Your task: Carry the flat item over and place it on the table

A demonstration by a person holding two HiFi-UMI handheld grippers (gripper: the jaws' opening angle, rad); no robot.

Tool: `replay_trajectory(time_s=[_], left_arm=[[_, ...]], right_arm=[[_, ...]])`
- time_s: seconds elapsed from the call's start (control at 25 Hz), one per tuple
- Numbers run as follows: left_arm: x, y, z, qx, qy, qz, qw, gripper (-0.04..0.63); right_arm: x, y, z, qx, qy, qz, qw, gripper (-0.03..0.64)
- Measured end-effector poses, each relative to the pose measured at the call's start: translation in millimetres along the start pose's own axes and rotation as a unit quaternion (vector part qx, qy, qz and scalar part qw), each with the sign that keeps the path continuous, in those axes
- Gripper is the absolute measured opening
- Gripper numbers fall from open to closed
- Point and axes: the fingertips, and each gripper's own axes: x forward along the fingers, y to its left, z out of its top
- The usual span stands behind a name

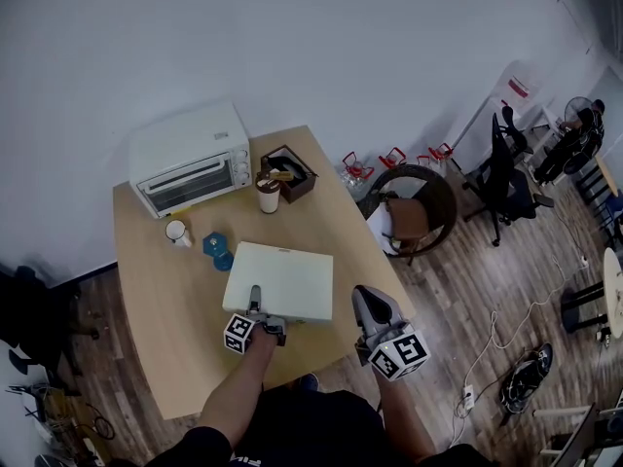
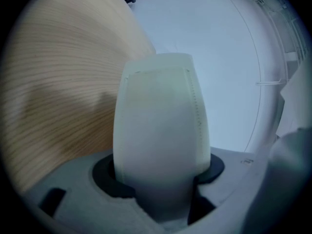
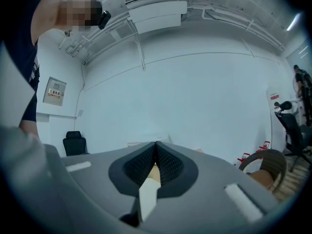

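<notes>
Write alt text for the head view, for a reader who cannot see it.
Seen from above, the left tool grips the near edge of a flat white board over a wooden table. The right tool, shut, is beside the board's right corner; a toaster oven stands at the back.

Toaster oven, white mug, black office chair

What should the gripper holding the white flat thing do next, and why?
Probably ease the left gripper down a little, until the white flat item lies fully on the table. Its jaws clamp the item's near edge and the item is over bare wood, but I cannot tell whether it rests there yet, so opening now might drop it.
</notes>
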Motion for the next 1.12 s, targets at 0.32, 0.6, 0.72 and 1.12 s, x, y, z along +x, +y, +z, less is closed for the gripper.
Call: replay_trajectory(time_s=[0.32, 0.6, 0.72, 1.12], left_arm=[[10.0, 7.2, 0.1, -0.01, -0.009, 0.009, 0.9999, 0.288], [15.0, 11.1, -0.6, -0.011, -0.01, 0.012, 0.9998, 0.288], [14.9, 9.6, -1.8, -0.012, -0.008, 0.011, 0.9998, 0.29], [-6.1, 38.0, 8.7, 0.013, -0.037, 0.148, 0.9883, 0.583]], right_arm=[[-7.6, -4.1, -2.6, 0.005, 0.006, -0.015, 1.0, 0.003], [-15.0, -4.4, -3.2, 0.003, 0.003, -0.023, 1.0, 0.003], [-20.2, -6.6, -5.5, 0.007, 0.004, -0.028, 1.0, 0.003], [-20.3, -0.4, -9.9, 0.015, 0.008, -0.011, 1.0, 0.003]])
